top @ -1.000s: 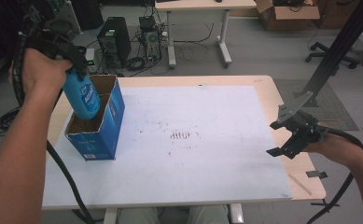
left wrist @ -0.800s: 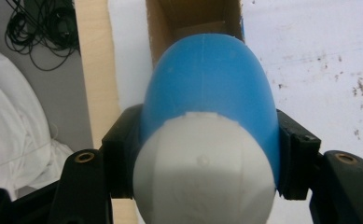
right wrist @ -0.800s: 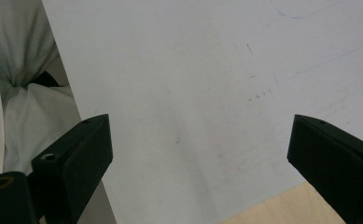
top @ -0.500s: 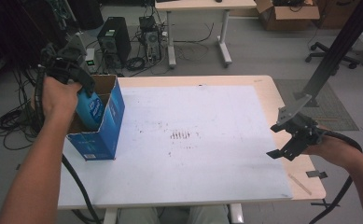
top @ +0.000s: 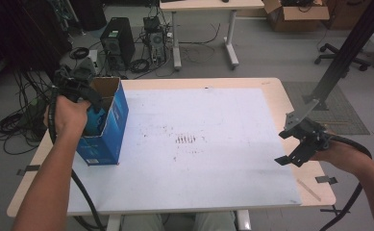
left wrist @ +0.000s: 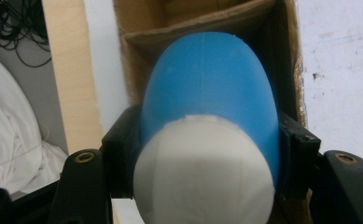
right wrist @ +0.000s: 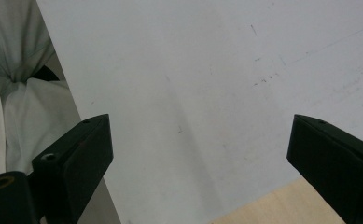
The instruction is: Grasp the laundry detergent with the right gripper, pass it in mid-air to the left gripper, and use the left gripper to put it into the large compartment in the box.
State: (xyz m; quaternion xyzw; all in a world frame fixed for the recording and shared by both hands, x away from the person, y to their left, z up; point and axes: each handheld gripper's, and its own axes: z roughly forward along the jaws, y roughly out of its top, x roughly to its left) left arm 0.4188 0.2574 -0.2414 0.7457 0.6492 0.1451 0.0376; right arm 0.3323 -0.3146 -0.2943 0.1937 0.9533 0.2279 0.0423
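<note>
A blue bottle with a white cap is clamped between the jaws of my left gripper. In the high view the left gripper holds the blue bottle down inside the open top of a blue cardboard box at the table's left side. The box's brown inner walls show behind the bottle. My right gripper hovers open over the right edge of the white mat. Between its spread jaws, the right gripper has nothing but mat.
The wooden table has the mat over most of its top. On the floor behind are computer towers, cables and another desk. A black slanted post rises at the right, near an office chair.
My left gripper has lowered the blue bottle from above the box into its open top. The right gripper has hardly moved and stays open.
</note>
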